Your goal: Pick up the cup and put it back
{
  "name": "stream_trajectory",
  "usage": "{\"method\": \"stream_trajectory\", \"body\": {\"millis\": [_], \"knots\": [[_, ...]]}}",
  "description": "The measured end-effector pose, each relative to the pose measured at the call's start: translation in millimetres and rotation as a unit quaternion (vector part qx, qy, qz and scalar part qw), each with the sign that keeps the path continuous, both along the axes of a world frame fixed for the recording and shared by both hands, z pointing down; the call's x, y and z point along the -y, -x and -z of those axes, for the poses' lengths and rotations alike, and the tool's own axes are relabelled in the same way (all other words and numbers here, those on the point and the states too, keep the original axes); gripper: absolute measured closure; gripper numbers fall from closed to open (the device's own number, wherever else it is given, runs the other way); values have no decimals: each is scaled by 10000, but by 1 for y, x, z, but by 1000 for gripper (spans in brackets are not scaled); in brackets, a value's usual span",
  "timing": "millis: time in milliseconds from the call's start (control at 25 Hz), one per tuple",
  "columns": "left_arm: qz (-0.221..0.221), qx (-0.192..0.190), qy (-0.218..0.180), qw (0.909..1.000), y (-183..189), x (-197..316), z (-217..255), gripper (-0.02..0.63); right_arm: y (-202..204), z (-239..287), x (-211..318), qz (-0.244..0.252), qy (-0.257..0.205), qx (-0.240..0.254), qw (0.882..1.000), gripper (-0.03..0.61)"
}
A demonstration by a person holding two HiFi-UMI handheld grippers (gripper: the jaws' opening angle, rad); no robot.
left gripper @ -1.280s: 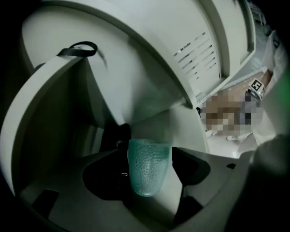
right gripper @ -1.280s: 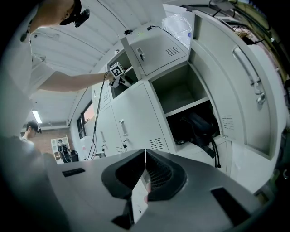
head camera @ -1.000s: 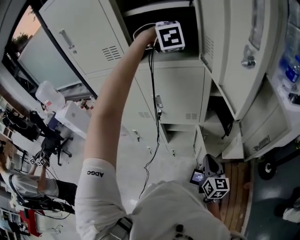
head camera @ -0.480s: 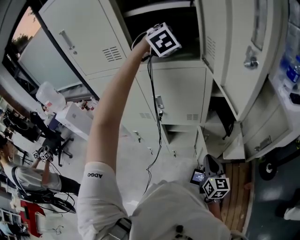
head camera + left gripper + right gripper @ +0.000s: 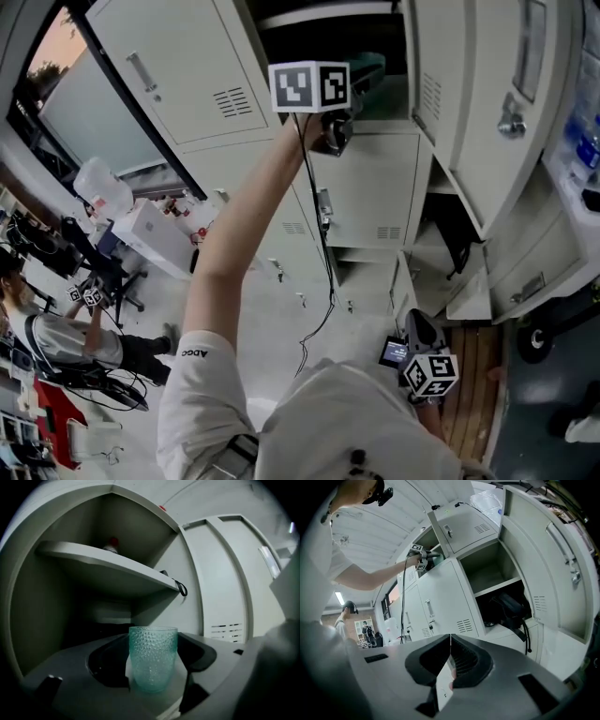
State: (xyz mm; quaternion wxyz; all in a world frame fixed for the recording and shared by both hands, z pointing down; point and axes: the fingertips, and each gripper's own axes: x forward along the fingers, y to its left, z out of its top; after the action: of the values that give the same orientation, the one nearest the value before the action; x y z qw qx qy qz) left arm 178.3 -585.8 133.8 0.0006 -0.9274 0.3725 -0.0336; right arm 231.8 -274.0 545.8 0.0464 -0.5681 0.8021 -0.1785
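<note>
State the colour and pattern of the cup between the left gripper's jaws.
Translucent teal cup, dotted all over; left gripper view.

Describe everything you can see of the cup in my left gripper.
The cup is a clear, pale green tumbler that looks like glass. Small raised dots cover its wall below a smooth rim. It has no handle and looks empty. In the left gripper view it stands upright, gripped on both sides by the jaws of the left gripper, in front of an open locker.
</note>
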Motion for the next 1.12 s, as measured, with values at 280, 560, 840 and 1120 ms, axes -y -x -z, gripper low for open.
{"method": "stream_trajectory", "body": {"millis": [280,560,840,1120], "knots": [[358,-248,-281,9987,1,-7,-10,290,6,-3,-5,70,56,-12,10000,553],[406,-178,-414,9982,-1,-8,-10,288,7,-6,-7,76,96,60,9999,553],[381,-188,-685,9967,4,-14,-7,273,15,-6,-6,196,87,85,9997,552],[280,-148,-1095,9935,15,-34,-3,273,25,-16,3,303,228,159,9992,552]]}}
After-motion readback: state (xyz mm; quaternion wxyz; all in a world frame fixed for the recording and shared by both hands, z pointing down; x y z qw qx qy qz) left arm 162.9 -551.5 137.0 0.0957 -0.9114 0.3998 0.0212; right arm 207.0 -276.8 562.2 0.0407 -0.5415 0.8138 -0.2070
